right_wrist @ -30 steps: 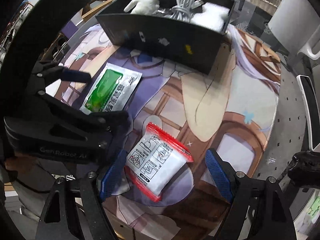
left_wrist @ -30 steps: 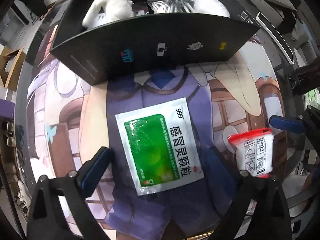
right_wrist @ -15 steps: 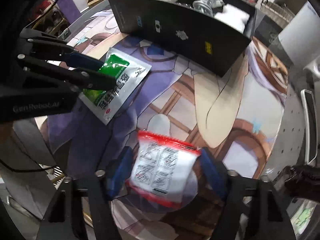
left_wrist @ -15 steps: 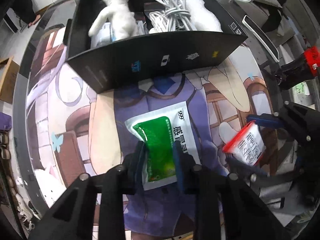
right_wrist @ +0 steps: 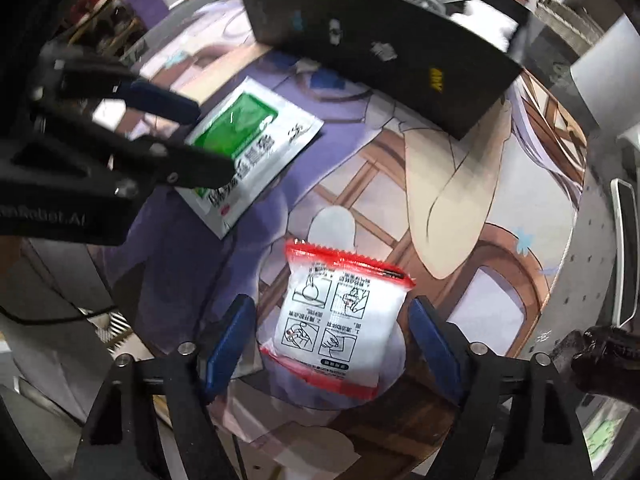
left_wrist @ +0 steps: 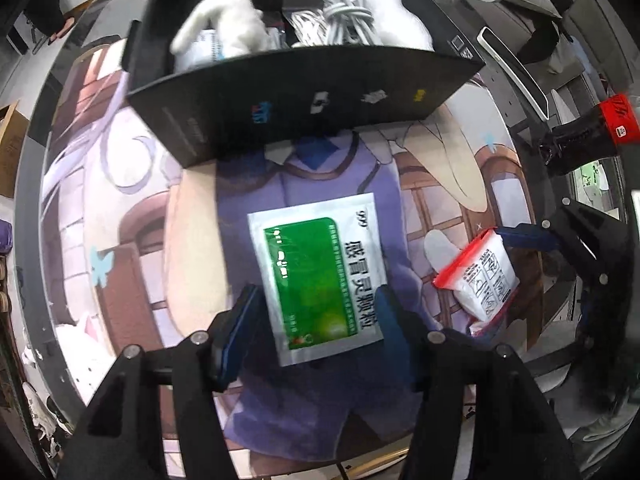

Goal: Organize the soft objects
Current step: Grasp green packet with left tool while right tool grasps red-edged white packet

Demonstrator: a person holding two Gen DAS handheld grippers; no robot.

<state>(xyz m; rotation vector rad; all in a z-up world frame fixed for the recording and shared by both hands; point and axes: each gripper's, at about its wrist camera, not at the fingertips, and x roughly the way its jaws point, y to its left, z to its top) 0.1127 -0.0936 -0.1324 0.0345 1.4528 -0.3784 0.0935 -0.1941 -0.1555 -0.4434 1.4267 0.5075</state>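
The left gripper (left_wrist: 316, 320) points down over the green-and-white sachet (left_wrist: 316, 276), which lies flat on the printed mat (left_wrist: 132, 220); its jaws are opening, the blue pads flanking the sachet's lower edge without clearly pressing it. The right gripper (right_wrist: 328, 332) straddles the red-edged white packet (right_wrist: 340, 320), jaws also opening, a gap showing at the left pad. Behind stands the black box (left_wrist: 320, 96), its front wall hiding much of the plush toy (left_wrist: 228, 12) and coiled cable (left_wrist: 340, 4) inside.
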